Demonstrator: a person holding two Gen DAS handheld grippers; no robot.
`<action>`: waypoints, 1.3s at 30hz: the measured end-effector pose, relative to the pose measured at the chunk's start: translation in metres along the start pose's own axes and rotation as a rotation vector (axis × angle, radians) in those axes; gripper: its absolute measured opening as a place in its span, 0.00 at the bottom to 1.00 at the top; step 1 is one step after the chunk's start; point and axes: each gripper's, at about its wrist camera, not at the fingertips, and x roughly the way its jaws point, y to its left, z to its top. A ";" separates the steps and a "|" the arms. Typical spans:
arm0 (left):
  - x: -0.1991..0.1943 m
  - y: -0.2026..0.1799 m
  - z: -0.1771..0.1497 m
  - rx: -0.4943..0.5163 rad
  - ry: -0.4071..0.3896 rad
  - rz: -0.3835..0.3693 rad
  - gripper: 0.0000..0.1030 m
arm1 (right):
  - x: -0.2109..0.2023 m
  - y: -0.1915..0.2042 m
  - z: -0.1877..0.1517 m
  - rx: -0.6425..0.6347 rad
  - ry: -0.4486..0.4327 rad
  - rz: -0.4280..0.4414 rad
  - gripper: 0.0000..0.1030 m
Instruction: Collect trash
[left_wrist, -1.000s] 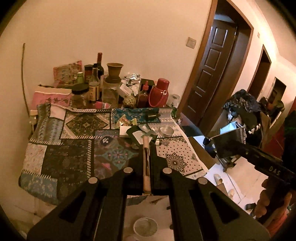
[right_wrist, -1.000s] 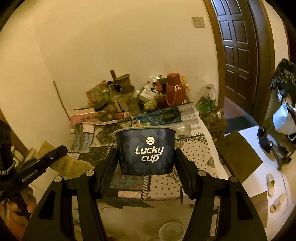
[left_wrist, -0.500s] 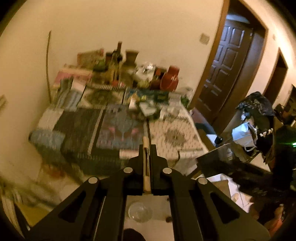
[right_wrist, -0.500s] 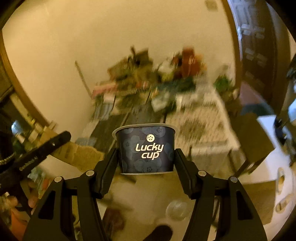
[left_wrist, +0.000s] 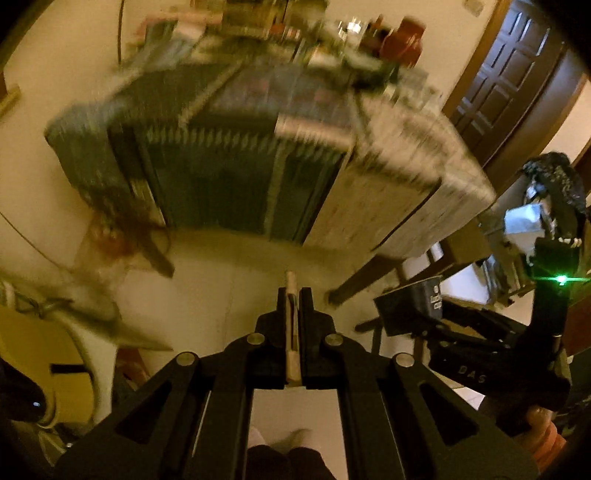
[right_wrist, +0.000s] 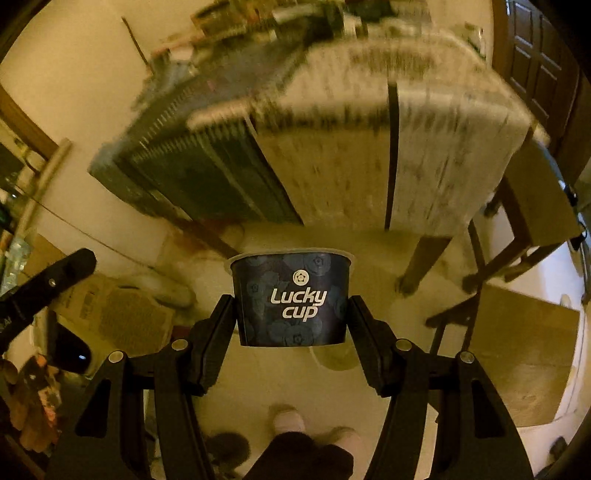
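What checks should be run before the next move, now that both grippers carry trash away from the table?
1. Right gripper grip on the dark blue "Lucky cup" paper cup: ok, fingers press both sides, cup upright.
2. Left gripper grip on the thin pale wooden stick: ok, clamped between shut fingers.
3. Grippers apart from each other: ok, the right one with its cup sits off to the side in the left view.
4. Trash bin located: cannot tell, none recognisable.
5. Floor path: not ok, cardboard box and table legs close by.
6. Image sharpness: not ok, cloth-covered table is motion-blurred.
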 end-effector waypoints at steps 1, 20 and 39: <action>0.020 0.005 -0.006 -0.004 0.020 0.001 0.02 | 0.014 -0.004 -0.006 0.003 0.009 -0.008 0.56; 0.250 0.026 -0.085 0.048 0.214 -0.072 0.02 | 0.132 -0.075 -0.069 0.141 0.033 -0.046 0.60; 0.250 0.001 -0.102 0.098 0.310 -0.053 0.47 | 0.110 -0.085 -0.072 0.173 0.029 -0.110 0.60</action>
